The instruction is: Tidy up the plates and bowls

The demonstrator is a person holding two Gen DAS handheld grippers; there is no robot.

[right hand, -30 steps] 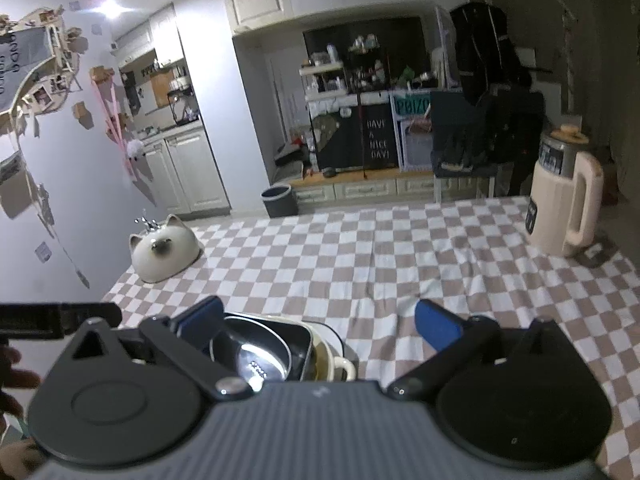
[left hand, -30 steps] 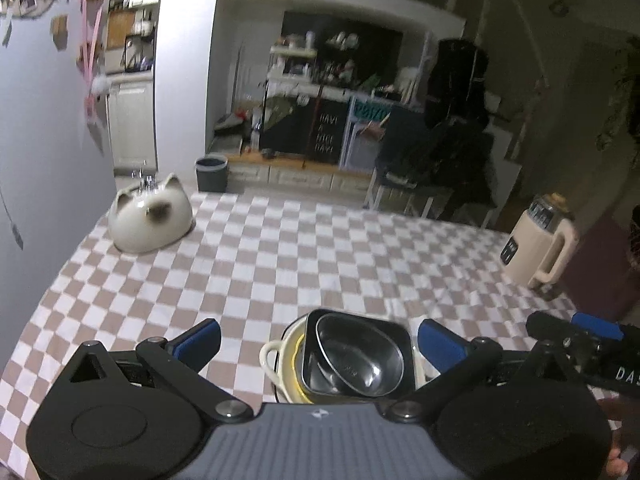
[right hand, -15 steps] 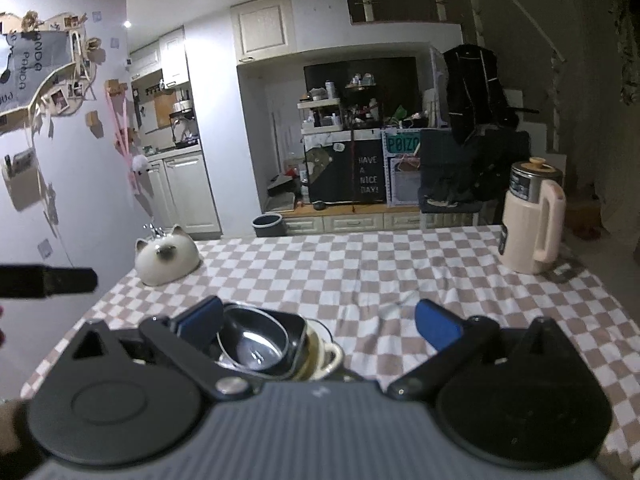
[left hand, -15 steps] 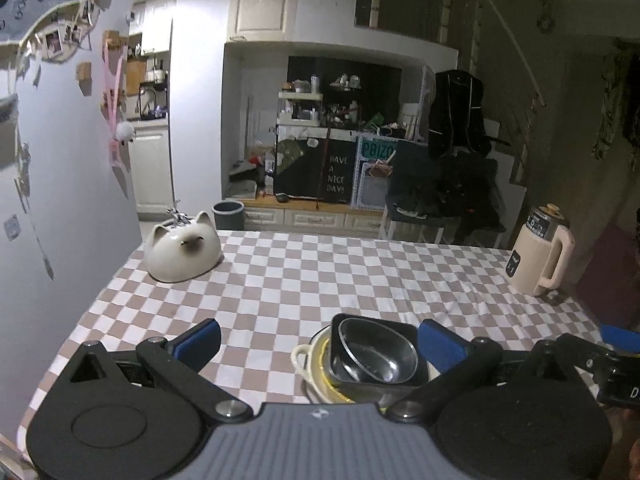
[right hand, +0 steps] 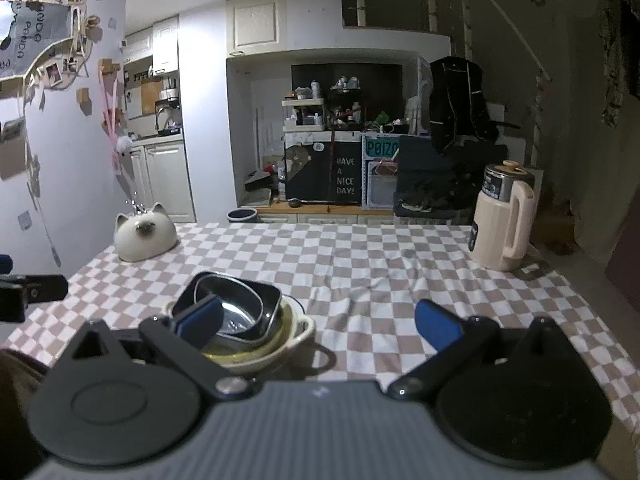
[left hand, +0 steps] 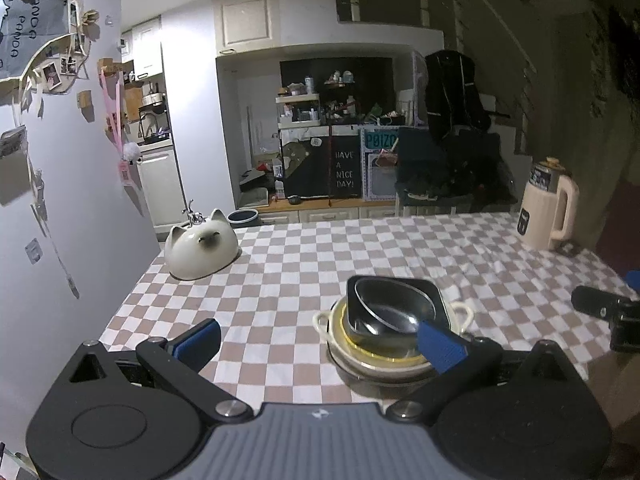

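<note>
A stack of dishes stands on the checkered table near its front edge: a cream two-handled bowl (left hand: 460, 312) at the bottom, a yellow-rimmed dish, a black square bowl (left hand: 432, 292) and a steel bowl (left hand: 392, 308) on top. The stack also shows in the right wrist view (right hand: 296, 332), with the steel bowl (right hand: 240, 308) uppermost. My left gripper (left hand: 318, 340) is open and empty, its right finger in front of the stack. My right gripper (right hand: 318, 320) is open and empty, its left finger in front of the stack.
A white cat-shaped ceramic dish (left hand: 200, 250) lies upside down at the table's far left, also in the right wrist view (right hand: 144, 238). A cream kettle jug (left hand: 548, 208) stands at the far right (right hand: 504, 220). A wall runs along the table's left side.
Both grippers have pulled back and risen away from the stack, and both views now look more level across the table. The stack has stayed in place.
</note>
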